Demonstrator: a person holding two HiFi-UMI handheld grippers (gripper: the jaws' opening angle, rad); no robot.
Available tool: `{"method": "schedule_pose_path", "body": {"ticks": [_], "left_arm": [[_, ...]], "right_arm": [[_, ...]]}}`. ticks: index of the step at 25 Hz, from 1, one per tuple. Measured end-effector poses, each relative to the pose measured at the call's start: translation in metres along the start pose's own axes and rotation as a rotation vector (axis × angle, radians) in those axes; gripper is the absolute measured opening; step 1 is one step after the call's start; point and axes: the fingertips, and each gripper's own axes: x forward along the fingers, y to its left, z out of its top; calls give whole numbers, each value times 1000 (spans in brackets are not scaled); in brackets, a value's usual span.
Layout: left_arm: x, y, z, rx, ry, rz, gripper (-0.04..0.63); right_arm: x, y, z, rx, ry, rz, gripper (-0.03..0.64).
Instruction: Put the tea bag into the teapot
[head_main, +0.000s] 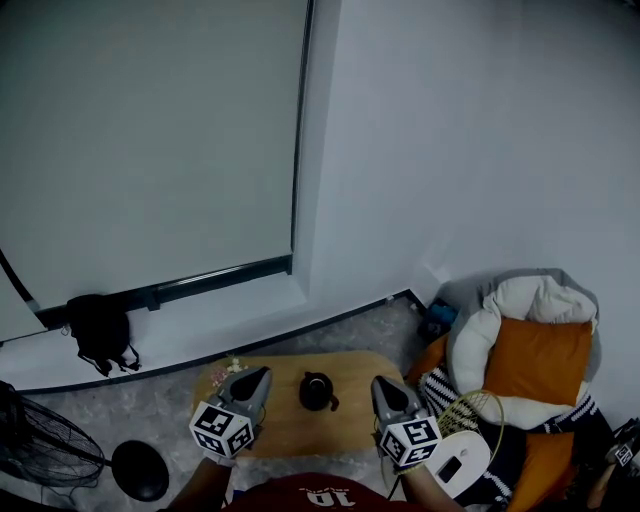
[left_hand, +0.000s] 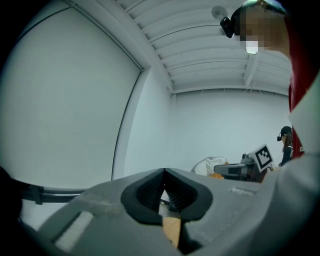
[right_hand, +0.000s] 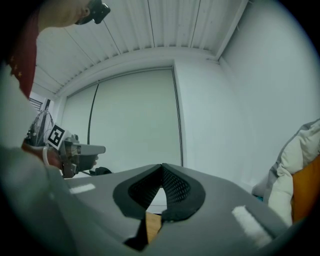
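We hold left claw (head_main: 258, 376) and right claw (head_main: 381, 384) pinched closed, empty, flanking black teapot (head_main: 317, 391) on wooden counter (head_main: 290, 428).

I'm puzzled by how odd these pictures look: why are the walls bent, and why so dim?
Head view: dim, flat light; the dark teapot shows little detail on the wooden table. Both gripper views: wide-angle lenses bow walls and ceiling and blacken the corners. Left gripper view: a mosaic patch was added over a face.
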Motion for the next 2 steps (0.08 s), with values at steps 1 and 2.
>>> {"method": "schedule_pose_path", "body": {"ticks": [1, 2], "left_arm": [[-1, 2, -1, -3, -1, 4, 2], [-2, 4, -1, -6, -1, 8, 2]], "right_arm": [[0, -1, 0, -2, 1, -3, -11], [1, -3, 0, -3, 2, -5, -12]]}}
